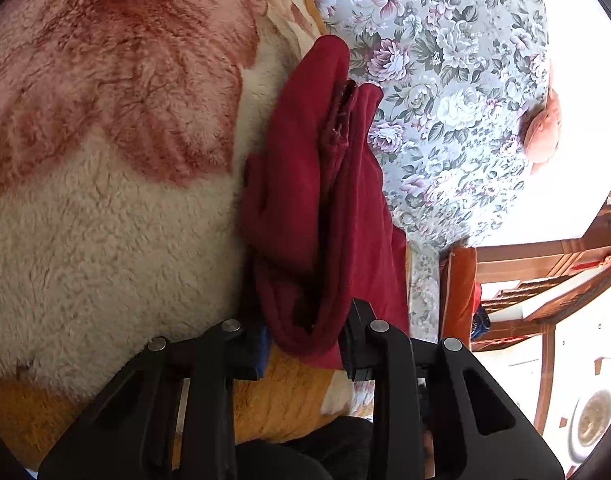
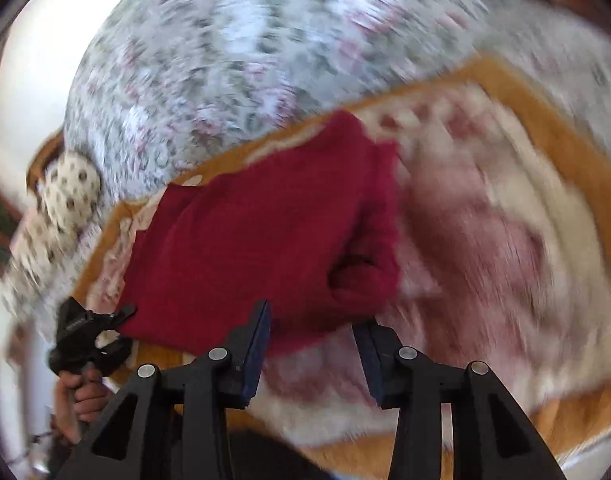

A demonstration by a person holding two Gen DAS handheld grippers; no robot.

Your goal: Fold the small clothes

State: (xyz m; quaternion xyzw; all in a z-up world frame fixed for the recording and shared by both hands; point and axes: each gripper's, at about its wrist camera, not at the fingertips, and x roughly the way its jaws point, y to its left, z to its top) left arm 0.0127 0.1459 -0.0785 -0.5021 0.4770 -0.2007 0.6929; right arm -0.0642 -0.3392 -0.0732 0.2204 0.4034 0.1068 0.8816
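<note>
Red garment [image 2: 261, 236] lies part-folded on the fleece blanket [image 1: 105, 220], which covers the bed; floral sheet [image 1: 445, 80] runs past the garment's far side. My left tongs [image 1: 305, 344] are closed on a bunched edge of the garment, cloth gathered thick betw. the pads. From that grip the garment's long axis runs straight away from me, layers stacked w/ a ragged seam showing mid-length. My right tongs [image 2: 311, 344] are spread wide, holding nothing, just short of the garment's near edge; view badly blurred, so contact w/ cloth can't be told. In the right view the left tongs [image 2: 121, 316] sit at the garment's lower-left corner, so left is on it and right is the free one. Judgement: next move likely turns on right taking the near edge while left anchors. Spotted pillow or cushion [image 2: 65, 196] lies well left of the garment, apart. Nothing betw. right tongs and garment. Risk: fleece nap may drag the lower layer.
</note>
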